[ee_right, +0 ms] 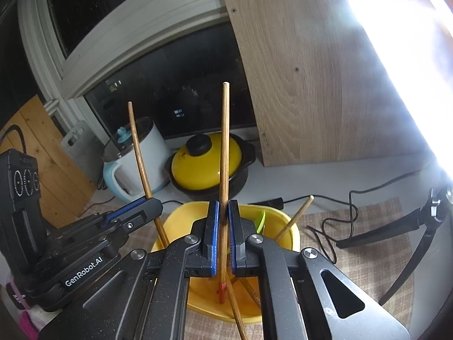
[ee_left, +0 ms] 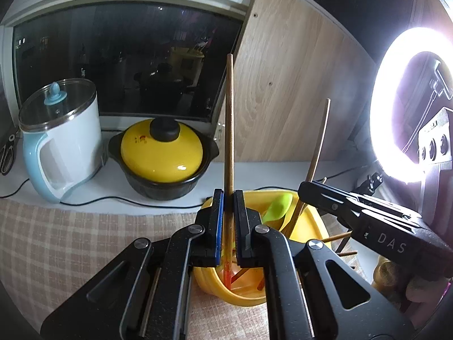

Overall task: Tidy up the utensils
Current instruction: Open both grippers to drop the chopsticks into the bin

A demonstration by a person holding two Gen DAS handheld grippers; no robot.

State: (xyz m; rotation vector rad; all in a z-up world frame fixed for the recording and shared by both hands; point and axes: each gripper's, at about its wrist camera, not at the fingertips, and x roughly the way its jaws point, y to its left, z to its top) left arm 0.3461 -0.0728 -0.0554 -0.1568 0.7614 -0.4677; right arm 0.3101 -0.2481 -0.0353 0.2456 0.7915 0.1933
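Observation:
My left gripper [ee_left: 228, 195] is shut on an upright wooden chopstick [ee_left: 230, 119] whose red tip dips into the yellow container [ee_left: 310, 221]. In the right wrist view my right gripper [ee_right: 223, 205] is shut on a second wooden chopstick [ee_right: 225, 141], its red end low inside the same yellow container [ee_right: 174, 222]. Each gripper shows in the other's view: the right gripper [ee_left: 305, 188] at the container's right, the left gripper [ee_right: 154, 202] at its left. A green spoon [ee_left: 279, 205] and several more chopsticks lie in the container, and one chopstick [ee_right: 294, 218] leans over its right rim.
Behind the container stand a white and blue kettle [ee_left: 62, 138] and a black pot with a yellow lid [ee_left: 162, 155]. A wooden board [ee_left: 283, 85] leans at the back. A ring light [ee_left: 410, 107], its tripod legs [ee_right: 396, 226] and black cables [ee_right: 334, 226] are on the right. A checked cloth [ee_left: 56, 240] covers the table.

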